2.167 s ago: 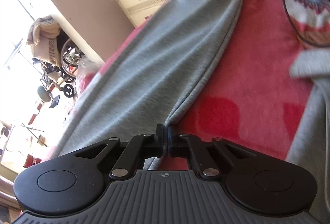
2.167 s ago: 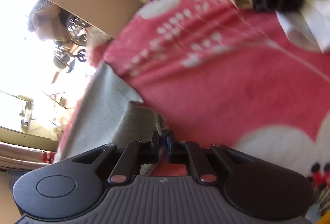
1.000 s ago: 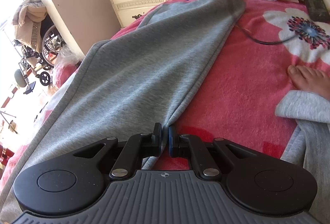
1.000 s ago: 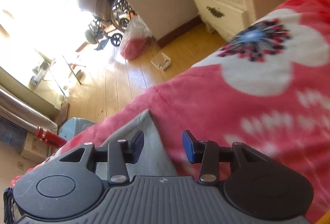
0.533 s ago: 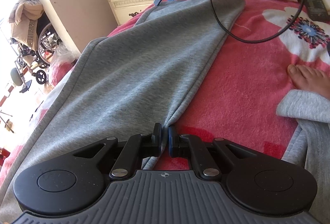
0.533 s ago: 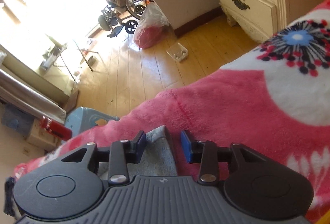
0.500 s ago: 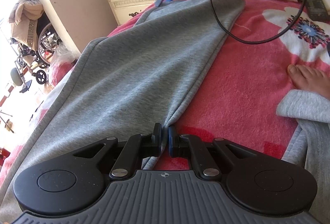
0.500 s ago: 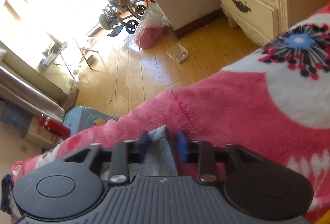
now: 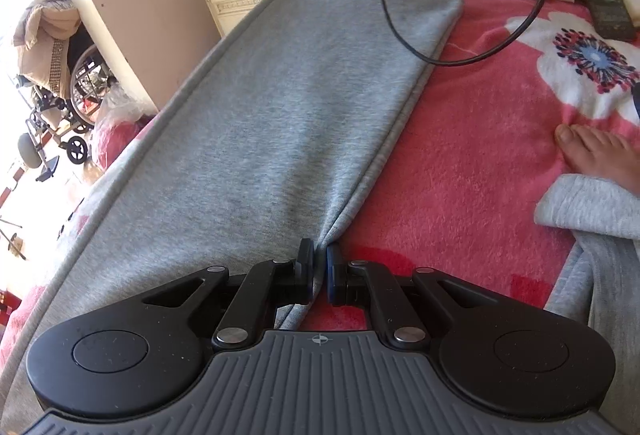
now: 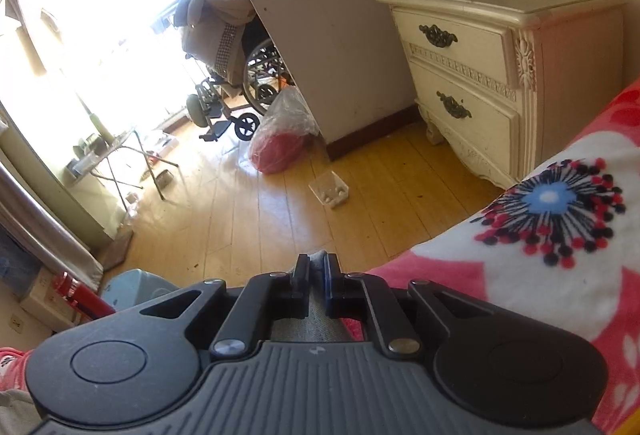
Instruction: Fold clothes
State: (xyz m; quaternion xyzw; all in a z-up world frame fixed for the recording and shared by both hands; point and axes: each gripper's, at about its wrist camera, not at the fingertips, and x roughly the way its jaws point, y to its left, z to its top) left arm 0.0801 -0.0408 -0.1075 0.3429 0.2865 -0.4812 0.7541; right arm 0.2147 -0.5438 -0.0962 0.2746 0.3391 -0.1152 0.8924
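Two claws are pinching the long grey fleece garment (image 9: 288, 107) on the pink flowered blanket (image 9: 472, 163): left claw (image 9: 319, 271) near edge, right claw (image 10: 316, 277) far corner. Folding is looking partway.

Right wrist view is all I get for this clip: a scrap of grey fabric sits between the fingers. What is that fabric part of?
Observer: A long grey garment spread along the pink flowered blanket. The right hand-held gripper pinches its far corner.
Operator: Is the other end held too?
Observer: Yes. The left hand-held gripper is shut on the near edge seam, and the fabric puckers there.
Operator: Anything near the garment on the bed?
Observer: A black cable loops across its far end. I cannot tell whether it touches the cloth.
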